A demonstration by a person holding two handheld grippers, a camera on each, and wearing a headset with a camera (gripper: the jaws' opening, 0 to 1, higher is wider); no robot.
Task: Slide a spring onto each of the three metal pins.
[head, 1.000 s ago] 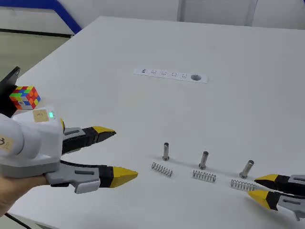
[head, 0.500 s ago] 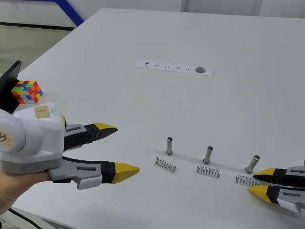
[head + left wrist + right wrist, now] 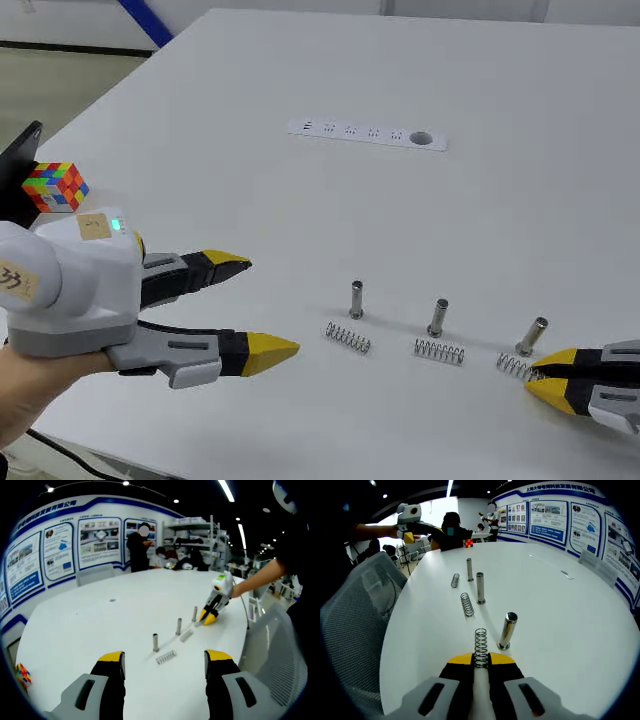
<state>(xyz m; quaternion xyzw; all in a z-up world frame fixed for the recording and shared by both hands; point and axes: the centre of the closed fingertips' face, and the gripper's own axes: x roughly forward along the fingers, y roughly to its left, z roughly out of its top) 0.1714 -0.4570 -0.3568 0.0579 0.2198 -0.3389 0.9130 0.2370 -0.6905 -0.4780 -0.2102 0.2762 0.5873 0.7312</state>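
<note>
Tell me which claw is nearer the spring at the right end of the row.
Right. The right claw has its tips closed on the rightmost spring at its near end. The left claw hangs open at the row's other end, apart from it, past the leftmost pin.

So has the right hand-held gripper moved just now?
Yes. The right hand-held gripper has narrowed its jaws onto the right spring, beside the right pin.

Sticker (image 3: 18, 281) w/ "33" on left gripper (image 3: 270, 305).
</note>
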